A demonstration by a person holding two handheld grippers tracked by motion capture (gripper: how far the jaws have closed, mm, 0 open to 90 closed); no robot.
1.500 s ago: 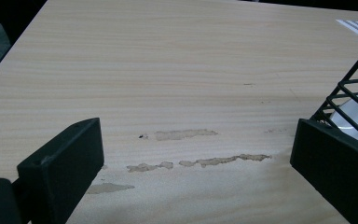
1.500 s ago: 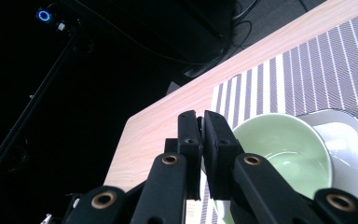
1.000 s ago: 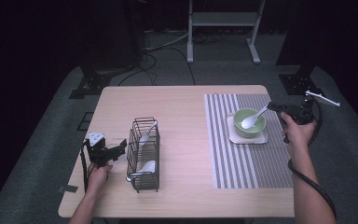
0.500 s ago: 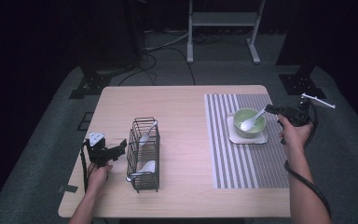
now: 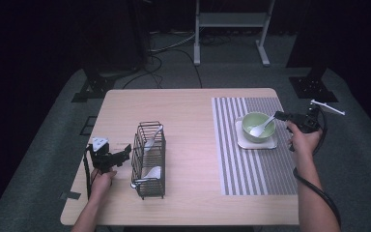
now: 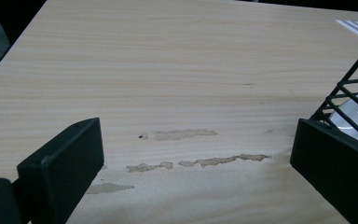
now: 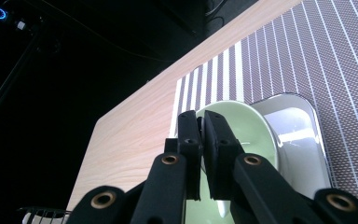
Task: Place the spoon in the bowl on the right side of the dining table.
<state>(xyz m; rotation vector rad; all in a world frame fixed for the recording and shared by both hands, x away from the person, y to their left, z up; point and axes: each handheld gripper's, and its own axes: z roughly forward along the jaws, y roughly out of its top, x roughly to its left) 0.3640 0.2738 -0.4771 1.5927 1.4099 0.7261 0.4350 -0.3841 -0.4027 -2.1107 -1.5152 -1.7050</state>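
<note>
White spoon handle pinched by right gripper, over green bowl

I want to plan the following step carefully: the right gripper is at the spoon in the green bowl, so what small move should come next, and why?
Probably lift the white spoon slightly, clear of the green bowl. The right gripper looks shut on the spoon's handle end, and the spoon's scoop lies inside the bowl.

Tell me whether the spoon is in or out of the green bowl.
In: the white spoon rests with its scoop inside the green bowl, handle leaning over the rim toward the right gripper.
</note>
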